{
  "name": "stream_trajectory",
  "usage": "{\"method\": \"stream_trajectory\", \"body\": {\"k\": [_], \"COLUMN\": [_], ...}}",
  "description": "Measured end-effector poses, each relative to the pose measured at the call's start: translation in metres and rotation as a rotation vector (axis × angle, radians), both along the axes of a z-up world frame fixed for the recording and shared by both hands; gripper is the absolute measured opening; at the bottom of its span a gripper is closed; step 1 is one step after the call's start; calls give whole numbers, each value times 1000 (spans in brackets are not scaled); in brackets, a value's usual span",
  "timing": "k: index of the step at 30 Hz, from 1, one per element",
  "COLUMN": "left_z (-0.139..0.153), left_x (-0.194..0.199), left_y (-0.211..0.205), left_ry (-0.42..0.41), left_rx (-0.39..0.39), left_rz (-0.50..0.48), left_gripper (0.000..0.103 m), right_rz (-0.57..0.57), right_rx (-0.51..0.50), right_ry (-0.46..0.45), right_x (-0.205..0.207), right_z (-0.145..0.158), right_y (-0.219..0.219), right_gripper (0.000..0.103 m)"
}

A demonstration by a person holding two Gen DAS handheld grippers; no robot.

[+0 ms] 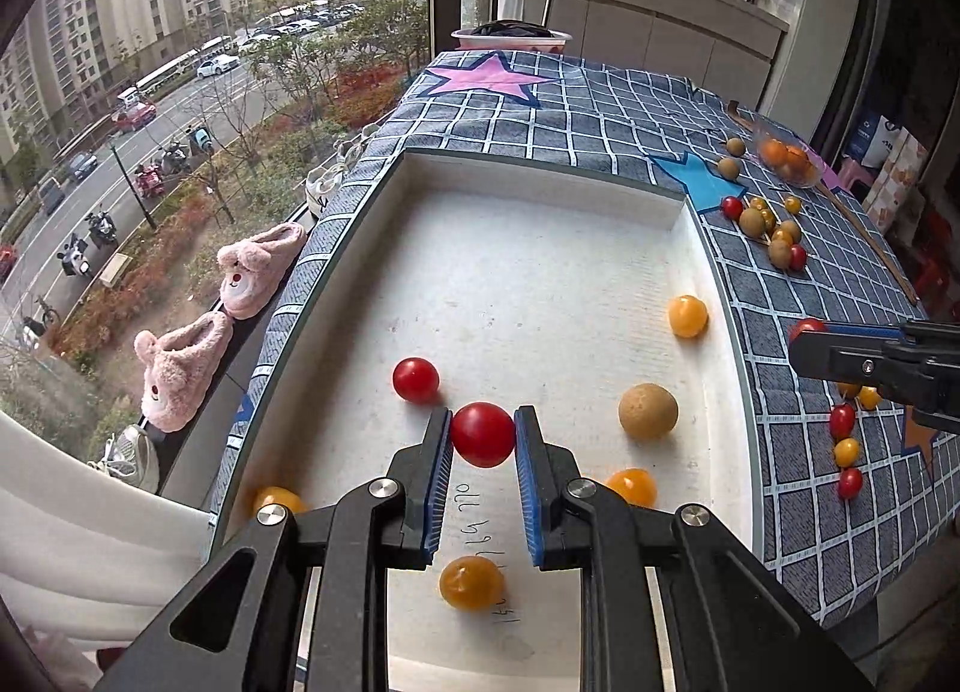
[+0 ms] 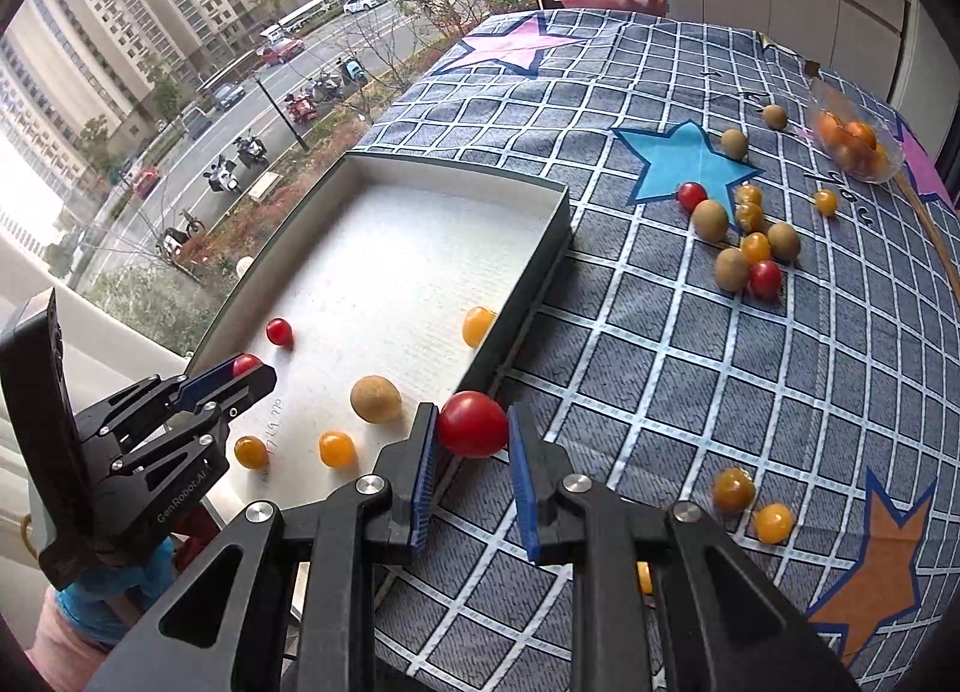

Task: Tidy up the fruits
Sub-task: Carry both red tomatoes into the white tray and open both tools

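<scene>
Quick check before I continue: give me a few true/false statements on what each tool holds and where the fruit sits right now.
1. The left tool grips a red cherry tomato over the white tray. True.
2. The right tool is empty. False: it grips a second red cherry tomato.
3. A brown longan lies inside the tray. True.
4. All the fruit is already in the tray. False: many pieces lie on the checked tablecloth.

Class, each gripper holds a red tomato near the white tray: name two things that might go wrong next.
1. The left gripper pinches its red tomato only at the fingertips; it may slip out.
2. The right gripper's tomato hangs over the tray's wall; released there, it may roll onto the cloth.
</scene>
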State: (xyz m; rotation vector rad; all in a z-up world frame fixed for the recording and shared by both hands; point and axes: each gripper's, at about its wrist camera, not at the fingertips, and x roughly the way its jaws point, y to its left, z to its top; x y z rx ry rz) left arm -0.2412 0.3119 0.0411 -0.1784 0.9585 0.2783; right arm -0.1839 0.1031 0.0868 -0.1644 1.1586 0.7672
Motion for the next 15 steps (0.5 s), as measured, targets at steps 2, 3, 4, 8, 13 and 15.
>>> {"method": "stream_trajectory", "body": {"k": [2, 3, 4, 8, 13, 15], "left_z": [-3, -5, -6, -9, -14, -17], "left_x": [3, 5, 6, 7, 11, 12], "left_y": [1, 3, 4, 6, 8, 9], "left_ry": [9, 14, 18, 26, 41, 49], "left_rx": [6, 1, -2, -3, 1, 4], "left_rz": [-3, -3, -2, -3, -4, -6], "left_gripper": [22, 22, 22, 22, 22, 22], "right_rz": [6, 6, 7, 19, 33, 39], "right_rx": [-6, -3, 0, -28, -67, -79], "right_ry": [16, 30, 43, 44, 43, 49], "right_x": [5, 8, 11, 20, 28, 30], "right_z": [-6, -9, -12, -23, -36, -41], "right_y": [15, 22, 28, 51, 70, 76], "right_gripper": [25, 25, 25, 25, 25, 25]}}
